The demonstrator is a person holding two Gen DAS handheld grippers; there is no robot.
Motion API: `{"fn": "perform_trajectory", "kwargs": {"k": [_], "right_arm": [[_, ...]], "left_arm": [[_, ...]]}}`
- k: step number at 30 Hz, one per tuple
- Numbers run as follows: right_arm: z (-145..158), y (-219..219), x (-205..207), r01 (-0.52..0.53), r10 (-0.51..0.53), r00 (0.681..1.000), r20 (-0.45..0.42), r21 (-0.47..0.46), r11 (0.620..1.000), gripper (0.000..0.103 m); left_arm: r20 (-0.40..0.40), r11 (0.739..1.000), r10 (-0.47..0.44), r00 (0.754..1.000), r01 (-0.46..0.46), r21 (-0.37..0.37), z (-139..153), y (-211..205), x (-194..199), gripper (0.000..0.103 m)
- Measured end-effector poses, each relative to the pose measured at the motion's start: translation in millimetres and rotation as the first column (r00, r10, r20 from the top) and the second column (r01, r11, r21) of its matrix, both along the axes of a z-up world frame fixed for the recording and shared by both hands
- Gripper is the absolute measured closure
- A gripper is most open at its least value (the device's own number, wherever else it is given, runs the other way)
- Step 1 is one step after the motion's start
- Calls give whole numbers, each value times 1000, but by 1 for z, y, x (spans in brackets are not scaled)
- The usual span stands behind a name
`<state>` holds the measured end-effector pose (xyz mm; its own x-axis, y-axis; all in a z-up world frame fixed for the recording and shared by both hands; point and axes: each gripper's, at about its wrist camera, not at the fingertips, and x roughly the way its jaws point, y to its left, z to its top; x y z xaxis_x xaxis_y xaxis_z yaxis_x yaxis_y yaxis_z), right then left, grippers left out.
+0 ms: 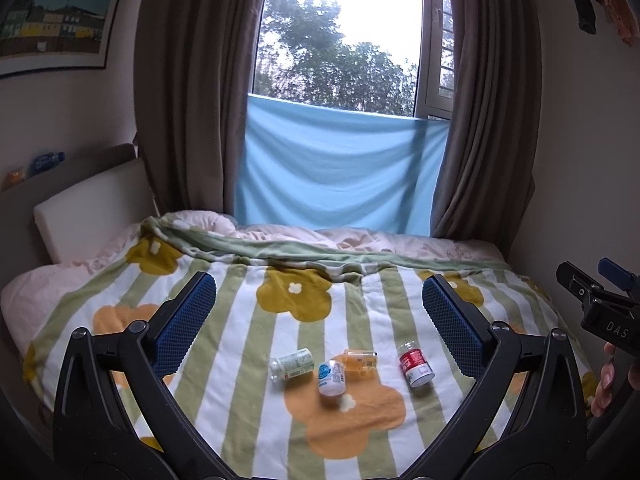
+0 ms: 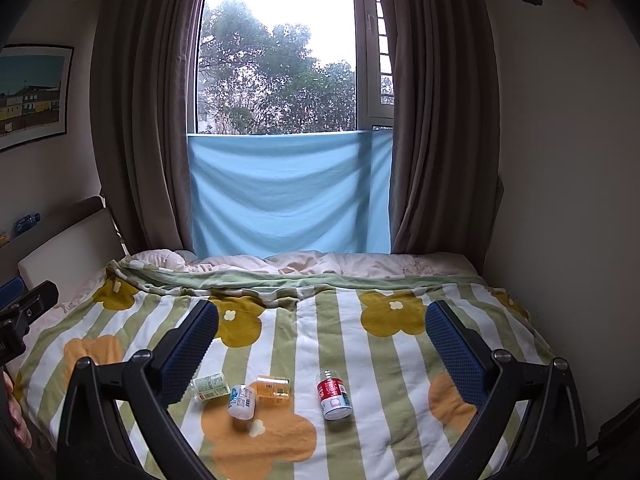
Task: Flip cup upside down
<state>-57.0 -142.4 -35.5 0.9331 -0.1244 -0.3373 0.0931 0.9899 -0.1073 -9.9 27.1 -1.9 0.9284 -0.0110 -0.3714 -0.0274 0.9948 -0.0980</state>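
Both tools, left tool (image 1: 318, 300) and right tool (image 2: 322, 328), spread wide and empty above four small cups: red-labelled cup (image 2: 334, 398) and three others lying on the bed's blanket (image 2: 352, 364).

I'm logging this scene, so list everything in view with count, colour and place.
green-label cup: 1, clear with green label, lying on blanket, leftmost
blue-label cup: 1, white and blue, lying beside the green one
orange cup: 1, orange, lying just behind the blue-label one
red cup: 1, red and white, lying apart, rightmost
blanket: 1, green-white stripes with flowers, over bed
blue cloth: 1, light blue, hung across the window
curtains: 2, brown, flanking window
picture: 1, framed, left wall
left gripper: open, blue-padded fingers
right gripper: open, blue-padded fingers
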Motion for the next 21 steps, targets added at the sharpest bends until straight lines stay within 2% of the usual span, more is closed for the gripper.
{"fn": "perform_trajectory", "kwargs": {"k": [5, 21], "right_arm": [[1, 3, 0, -3, 3, 1000, -1, 4, 1000, 0], [2, 6, 0, -6, 6, 1000, 3, 3, 1000, 0]], "left_arm": [[-1, 999, 22, 1000, -22, 25, 1, -2, 0, 0], [-1, 999, 8, 1000, -8, 31, 1, -8, -4, 0]]}}
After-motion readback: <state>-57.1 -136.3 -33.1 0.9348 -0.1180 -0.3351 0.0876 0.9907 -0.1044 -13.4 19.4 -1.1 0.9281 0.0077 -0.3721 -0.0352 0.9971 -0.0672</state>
